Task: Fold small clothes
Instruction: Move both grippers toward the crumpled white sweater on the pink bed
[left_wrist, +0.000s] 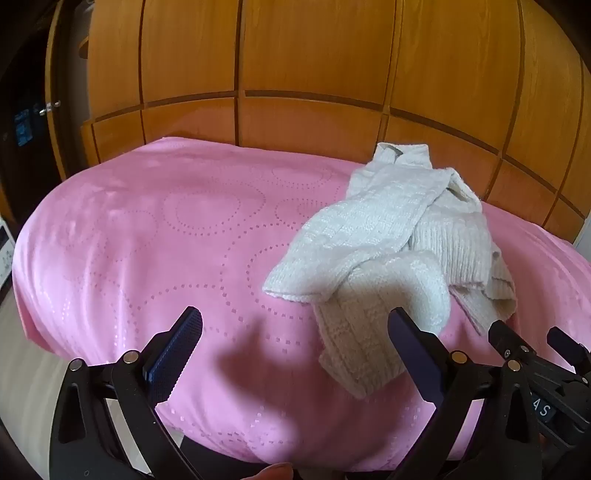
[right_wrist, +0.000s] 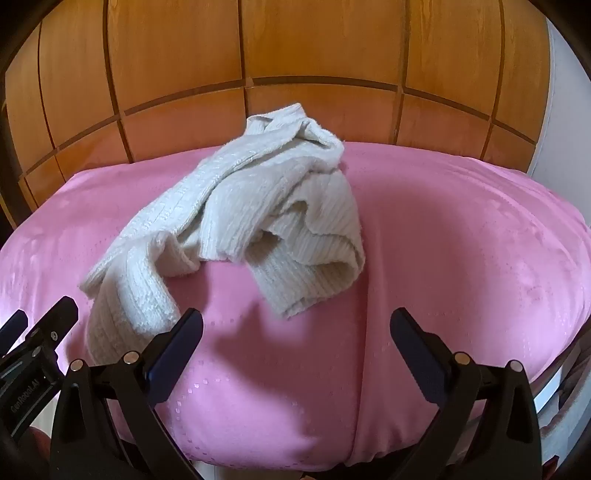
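A small cream knitted sweater (left_wrist: 391, 236) lies crumpled in a heap on a pink cloth (left_wrist: 147, 240). In the right wrist view the sweater (right_wrist: 251, 206) sits in the middle, one sleeve trailing toward the lower left. My left gripper (left_wrist: 295, 325) is open and empty, just above the cloth, its right finger in front of the nearest sleeve end. My right gripper (right_wrist: 295, 325) is open and empty, hovering over bare pink cloth (right_wrist: 443, 240) just in front of the sweater. The right gripper also shows at the lower right of the left wrist view (left_wrist: 535, 350).
A wooden panelled wall (left_wrist: 295, 55) stands right behind the covered surface. The cloth's front edge drops off near the bottom of both views. A dark doorway (left_wrist: 22, 110) is at the far left. The left gripper shows at the right wrist view's lower left (right_wrist: 33, 339).
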